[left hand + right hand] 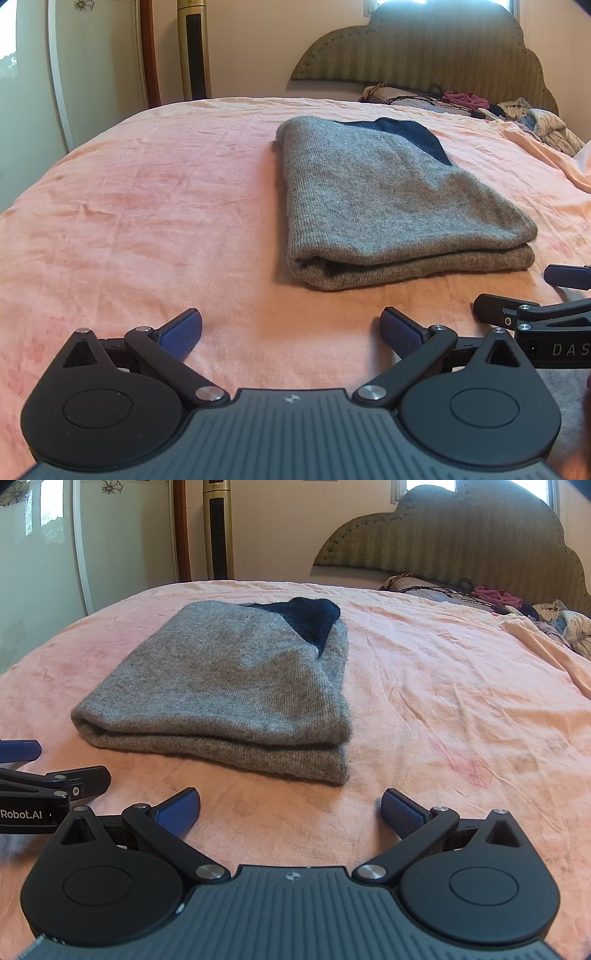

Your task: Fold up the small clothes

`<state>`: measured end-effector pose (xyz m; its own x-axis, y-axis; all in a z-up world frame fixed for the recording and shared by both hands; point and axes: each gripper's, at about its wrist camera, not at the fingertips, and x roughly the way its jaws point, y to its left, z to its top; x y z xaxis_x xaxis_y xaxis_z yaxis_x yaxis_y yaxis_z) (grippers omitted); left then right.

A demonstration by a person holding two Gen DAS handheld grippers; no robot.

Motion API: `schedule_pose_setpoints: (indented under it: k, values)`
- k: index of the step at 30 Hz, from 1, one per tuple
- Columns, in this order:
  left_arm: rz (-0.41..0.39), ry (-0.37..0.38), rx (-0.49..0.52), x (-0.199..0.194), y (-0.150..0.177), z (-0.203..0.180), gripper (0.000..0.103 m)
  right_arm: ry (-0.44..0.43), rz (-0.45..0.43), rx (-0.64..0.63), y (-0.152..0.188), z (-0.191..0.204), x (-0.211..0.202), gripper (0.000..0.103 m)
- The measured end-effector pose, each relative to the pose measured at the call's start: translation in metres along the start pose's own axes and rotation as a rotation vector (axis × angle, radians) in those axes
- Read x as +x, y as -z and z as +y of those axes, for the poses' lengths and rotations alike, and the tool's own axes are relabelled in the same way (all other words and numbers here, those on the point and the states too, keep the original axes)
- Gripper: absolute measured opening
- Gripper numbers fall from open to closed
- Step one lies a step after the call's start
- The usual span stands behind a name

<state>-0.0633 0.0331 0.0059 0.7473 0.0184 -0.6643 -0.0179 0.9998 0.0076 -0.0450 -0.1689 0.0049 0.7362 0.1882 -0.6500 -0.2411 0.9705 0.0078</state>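
- Left gripper (291, 330) fills the bottom of its own wrist view, jaws spread wide, blue pads (181, 334) apart with nothing but pink sheet (147, 221) between them.
- Right gripper (291, 810) sits the same way in its wrist view: jaws wide, blue pads (400, 812) holding nothing, bare sheet (443, 701) in the gap.
- Both grippers hover side by side at the near edge of the bed; the right one's black linkage shows at 3 o'clock in the left view, and the left one's lettered arm shows at 9 o'clock in the right view.
- Just beyond the fingertips, a grey sweater (388, 206) lies folded into a thick rectangle on the sheet, at 1 o'clock from the left gripper and at 11 o'clock from the right gripper (221, 690). Neither gripper touches it.
- Two stacked layers show along the sweater's near fold; a dark navy patch (410, 136) peeks out at its far end.
- Creases run across the sheet, with a reddish blotch (465, 768) at 2 o'clock from the right gripper.
- Far off at 2 o'clock, a heap of loose clothes (517, 114) lies against the padded olive headboard (424, 51).
- A tall gold tower fan (194, 51) stands against the back wall at 11 o'clock, beside a white wardrobe (99, 66).
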Motion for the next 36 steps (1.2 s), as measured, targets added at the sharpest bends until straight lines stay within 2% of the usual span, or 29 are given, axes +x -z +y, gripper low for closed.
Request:
schedule_pose_setpoints:
  k: [4,10,14,36]
  values:
    - [0.009,-0.007,-0.007,0.001,-0.001,0.001,0.103,0.011,0.002,0.01,0.0,0.0,-0.003,0.103]
    - [0.01,-0.02,-0.027,0.005,-0.005,0.003,0.103,0.089,0.054,0.121,-0.011,0.004,0.002,0.103]
    - [0.007,-0.017,-0.026,0.005,-0.006,0.003,0.103,0.128,0.002,0.108,-0.004,0.01,0.005,0.103]
    - [0.007,-0.021,-0.024,0.005,-0.006,0.002,0.103,0.132,0.009,0.106,-0.005,0.01,0.004,0.103]
